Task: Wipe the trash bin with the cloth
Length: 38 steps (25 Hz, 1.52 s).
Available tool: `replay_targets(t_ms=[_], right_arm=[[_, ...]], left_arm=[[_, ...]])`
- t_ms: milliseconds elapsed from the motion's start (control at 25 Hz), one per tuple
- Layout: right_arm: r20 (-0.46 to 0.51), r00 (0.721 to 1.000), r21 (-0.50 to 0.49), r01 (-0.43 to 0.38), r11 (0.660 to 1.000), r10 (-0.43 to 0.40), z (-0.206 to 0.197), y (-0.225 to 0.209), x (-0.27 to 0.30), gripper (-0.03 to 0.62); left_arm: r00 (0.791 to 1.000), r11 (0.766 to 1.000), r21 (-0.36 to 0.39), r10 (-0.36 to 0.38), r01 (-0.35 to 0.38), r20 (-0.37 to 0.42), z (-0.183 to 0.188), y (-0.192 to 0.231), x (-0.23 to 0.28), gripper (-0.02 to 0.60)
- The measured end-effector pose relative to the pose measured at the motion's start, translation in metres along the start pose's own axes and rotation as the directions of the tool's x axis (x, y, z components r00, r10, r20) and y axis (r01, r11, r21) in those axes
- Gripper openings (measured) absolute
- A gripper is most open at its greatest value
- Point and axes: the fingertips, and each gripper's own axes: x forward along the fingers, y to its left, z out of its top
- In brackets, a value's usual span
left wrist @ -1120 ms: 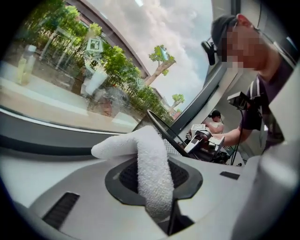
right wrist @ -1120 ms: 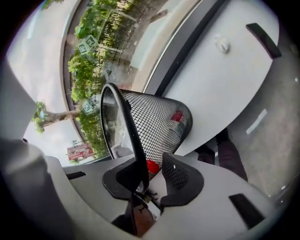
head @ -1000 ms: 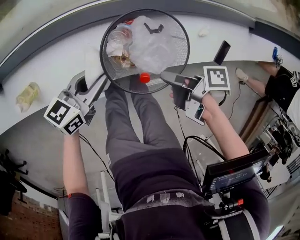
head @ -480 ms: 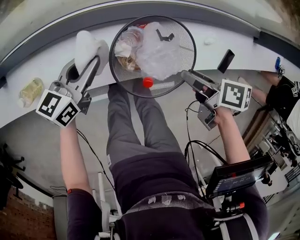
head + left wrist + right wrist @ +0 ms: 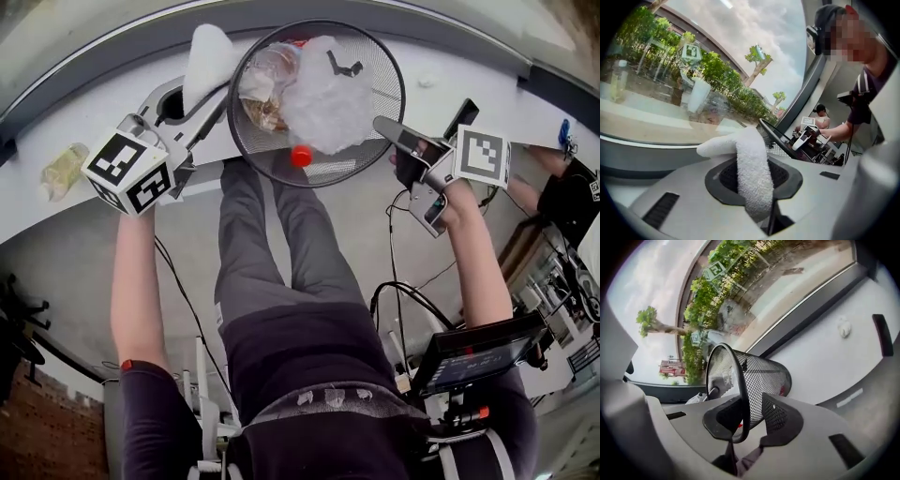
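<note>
The black mesh trash bin (image 5: pixel 349 165) tilts its mouth up at me at the white table's edge. It holds a clear plastic bag (image 5: pixel 330 94), a crushed bottle (image 5: pixel 266 73) and a red cap (image 5: pixel 300 156). My right gripper (image 5: pixel 386 127) is at the bin's right rim; in the right gripper view the rim (image 5: pixel 740 394) runs between the closing jaws of that gripper (image 5: pixel 747 422), and the pads pinch it. My left gripper (image 5: pixel 201 96) is shut on a white cloth (image 5: pixel 208 54), just left of the bin. In the left gripper view the cloth (image 5: pixel 751 173) droops over the jaws, with the bin (image 5: pixel 776 138) beyond.
A plastic bottle (image 5: pixel 62 169) lies on the table at the left. A black flat object (image 5: pixel 465 116) and a small white scrap (image 5: pixel 429 80) lie to the right of the bin. A window frame runs along the far edge. A screen (image 5: pixel 473 349) sits at the lower right.
The left gripper has carried the cloth up and right, close to the bin's left rim. The right gripper shifted along the bin's right rim, and the bin moved slightly right.
</note>
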Motion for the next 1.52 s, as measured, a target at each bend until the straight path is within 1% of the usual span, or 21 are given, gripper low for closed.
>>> replay_targets(t_ms=[120, 240, 400, 480, 560, 640, 720, 800, 840, 880, 920, 960, 1000, 1080, 1160, 1240, 1280, 1320, 1400, 1440, 1520], right_arm=[[-0.004, 1.0, 0.057, -0.023, 0.998, 0.024, -0.011, 0.002, 0.0, 0.101], [-0.047, 0.997, 0.111, -0.059, 0.992, 0.064, -0.037, 0.002, 0.003, 0.1], [-0.111, 0.987, 0.233, -0.089, 0.968, 0.118, -0.074, 0.002, 0.015, 0.095], [-0.096, 0.986, 0.253, -0.107, 0.962, 0.134, -0.081, 0.005, 0.019, 0.095], [-0.073, 0.988, 0.234, -0.118, 0.965, 0.138, -0.079, 0.006, 0.017, 0.096], [-0.076, 0.988, 0.188, -0.119, 0.975, 0.135, -0.075, 0.004, 0.012, 0.097], [-0.087, 0.99, 0.109, -0.103, 0.989, 0.112, -0.069, 0.003, 0.006, 0.097], [-0.073, 0.995, -0.042, -0.076, 0.996, 0.072, -0.059, 0.004, -0.002, 0.132], [-0.064, 0.997, -0.151, -0.061, 0.987, 0.052, -0.051, 0.008, -0.004, 0.175], [-0.056, 0.998, -0.266, -0.039, 0.963, 0.025, -0.043, 0.013, -0.005, 0.202], [-0.046, 0.999, -0.371, -0.005, 0.929, -0.013, -0.032, 0.017, -0.005, 0.204], [-0.029, 0.998, -0.453, 0.041, 0.891, -0.061, -0.018, 0.018, -0.006, 0.204], [-0.008, 0.994, -0.508, 0.09, 0.857, -0.11, -0.003, 0.017, -0.008, 0.204], [0.007, 0.985, -0.558, 0.149, 0.816, -0.175, 0.024, 0.013, -0.006, 0.204], [-0.046, 0.979, -0.573, 0.139, 0.807, -0.201, 0.033, 0.007, 0.001, 0.202], [-0.108, 0.975, -0.566, 0.102, 0.818, -0.197, 0.025, 0.001, 0.007, 0.201], [-0.12, 0.976, -0.544, 0.087, 0.835, -0.18, 0.021, 0.001, 0.009, 0.183], [-0.117, 0.982, -0.502, 0.07, 0.862, -0.148, 0.02, 0.002, 0.011, 0.099], [-0.087, 0.993, -0.375, 0.046, 0.926, -0.084, 0.021, 0.003, 0.012, 0.091], [-0.065, 0.994, -0.308, 0.069, 0.949, -0.093, 0.021, -0.002, 0.009, 0.091], [-0.043, 0.989, -0.215, 0.128, 0.968, -0.14, 0.016, -0.013, 0.002, 0.091]], left_arm=[[1.0, 0.999, -0.047, -0.001, 0.001, -0.001, -0.017, -0.009, -0.011, 0.081], [1.0, 0.997, -0.082, 0.003, -0.003, -0.001, -0.035, -0.02, -0.021, 0.081], [1.0, 0.993, -0.12, 0.005, -0.005, 0.002, -0.054, -0.029, -0.035, 0.081], [1.0, 0.995, -0.1, -0.015, 0.013, -0.021, -0.062, -0.038, -0.044, 0.081], [0.996, 0.998, -0.049, -0.04, 0.036, -0.085, -0.074, -0.055, -0.049, 0.081], [0.987, 0.998, -0.007, -0.059, 0.059, -0.152, -0.087, -0.069, -0.048, 0.081], [0.98, 0.997, 0.012, -0.069, 0.073, -0.185, -0.095, -0.079, -0.045, 0.081], [0.983, 0.999, 0.034, -0.035, 0.042, -0.181, -0.093, -0.077, -0.043, 0.081], [0.985, 0.998, 0.062, 0.016, -0.006, -0.172, -0.088, -0.069, -0.045, 0.081], [0.983, 0.992, 0.104, 0.085, -0.069, -0.162, -0.081, -0.058, -0.048, 0.081], [0.977, 0.979, 0.156, 0.152, -0.128, -0.147, -0.072, -0.044, -0.052, 0.081], [0.972, 0.964, 0.205, 0.198, -0.169, -0.127, -0.06, -0.032, -0.054, 0.082], [0.97, 0.952, 0.243, 0.219, -0.188, -0.104, -0.047, -0.023, -0.053, 0.081], [0.976, 0.936, 0.3, 0.21, -0.181, -0.065, -0.022, -0.013, -0.044, 0.081], [0.982, 0.929, 0.342, 0.177, -0.145, -0.067, -0.005, -0.01, -0.033, 0.081], [0.981, 0.926, 0.362, 0.159, -0.109, -0.11, -0.001, -0.008, -0.024, 0.081], [0.977, 0.922, 0.375, 0.162, -0.099, -0.14, -0.003, -0.007, -0.023, 0.081], [0.971, 0.915, 0.393, 0.17, -0.092, -0.168, -0.008, -0.007, -0.022, 0.081], [0.962, 0.905, 0.419, 0.174, -0.072, -0.21, -0.021, -0.009, -0.024, 0.081], [0.961, 0.907, 0.417, 0.164, -0.058, -0.223, -0.028, -0.012, -0.024, 0.081], [0.964, 0.918, 0.396, 0.13, -0.028, -0.232, -0.041, -0.024, -0.024, 0.081]])
